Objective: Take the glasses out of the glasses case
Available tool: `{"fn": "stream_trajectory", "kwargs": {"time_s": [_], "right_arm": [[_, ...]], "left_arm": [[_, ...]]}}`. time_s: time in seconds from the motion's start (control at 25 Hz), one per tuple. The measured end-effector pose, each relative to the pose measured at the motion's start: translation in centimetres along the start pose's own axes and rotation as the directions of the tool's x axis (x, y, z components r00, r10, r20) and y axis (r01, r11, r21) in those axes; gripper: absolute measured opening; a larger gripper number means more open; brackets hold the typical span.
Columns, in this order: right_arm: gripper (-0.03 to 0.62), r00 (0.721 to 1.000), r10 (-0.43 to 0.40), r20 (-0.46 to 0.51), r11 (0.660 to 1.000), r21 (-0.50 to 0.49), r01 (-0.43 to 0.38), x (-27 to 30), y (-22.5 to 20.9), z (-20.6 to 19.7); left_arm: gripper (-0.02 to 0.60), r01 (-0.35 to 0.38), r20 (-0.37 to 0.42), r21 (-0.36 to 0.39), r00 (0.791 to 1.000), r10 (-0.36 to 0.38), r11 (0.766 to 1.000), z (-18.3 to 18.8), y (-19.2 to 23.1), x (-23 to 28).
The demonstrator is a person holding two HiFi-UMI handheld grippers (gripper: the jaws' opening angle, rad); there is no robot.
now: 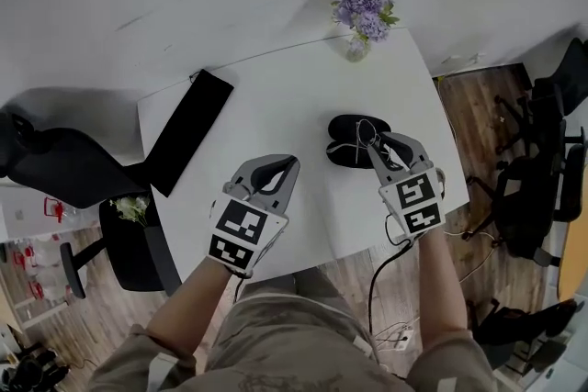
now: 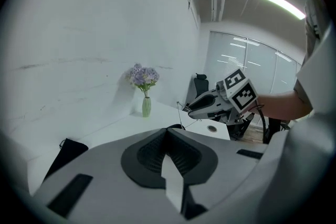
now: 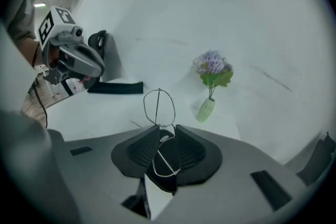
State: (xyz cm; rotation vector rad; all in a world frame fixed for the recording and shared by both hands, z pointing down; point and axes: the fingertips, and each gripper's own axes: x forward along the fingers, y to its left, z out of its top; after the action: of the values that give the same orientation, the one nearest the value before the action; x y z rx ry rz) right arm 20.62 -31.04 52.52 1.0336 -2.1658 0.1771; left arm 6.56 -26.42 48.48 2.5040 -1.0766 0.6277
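The white surface [image 1: 303, 106] carries a long black pouch [image 1: 188, 131] that lies slanted at its left edge. Over the near edge is the left tool [image 1: 289, 165]; its jaws are closed together and there is nothing between them. The right tool [image 1: 375, 142] is near the right edge, and its jaws grip the thin wire glasses [image 3: 157, 107] at the frame, one lens standing out past the tips. The glasses are in the air just above the black glasses case [image 1: 347, 142], which rests on the surface near the right edge. A small vase of purple flowers [image 1: 360, 14] stands at the far edge.
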Motion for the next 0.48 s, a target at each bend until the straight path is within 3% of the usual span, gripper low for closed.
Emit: {"fn": "stream_trajectory", "kwargs": {"time_s": [0.24,0.48], "right_arm": [[0.111,0.981,-0.092,0.173,0.995,0.042,0.086,-7.3,-0.1,6.4],[0.111,0.935,-0.155,0.319,0.988,0.031,0.153,-14.5,0.6,11.2]], "left_arm": [[0.015,-0.013,0.092,0.024,0.996,0.011,1.0,4.2,-0.2,-2.5],[0.015,-0.049,0.206,0.083,0.978,0.031,0.995,9.4,-0.9,-6.3]]}}
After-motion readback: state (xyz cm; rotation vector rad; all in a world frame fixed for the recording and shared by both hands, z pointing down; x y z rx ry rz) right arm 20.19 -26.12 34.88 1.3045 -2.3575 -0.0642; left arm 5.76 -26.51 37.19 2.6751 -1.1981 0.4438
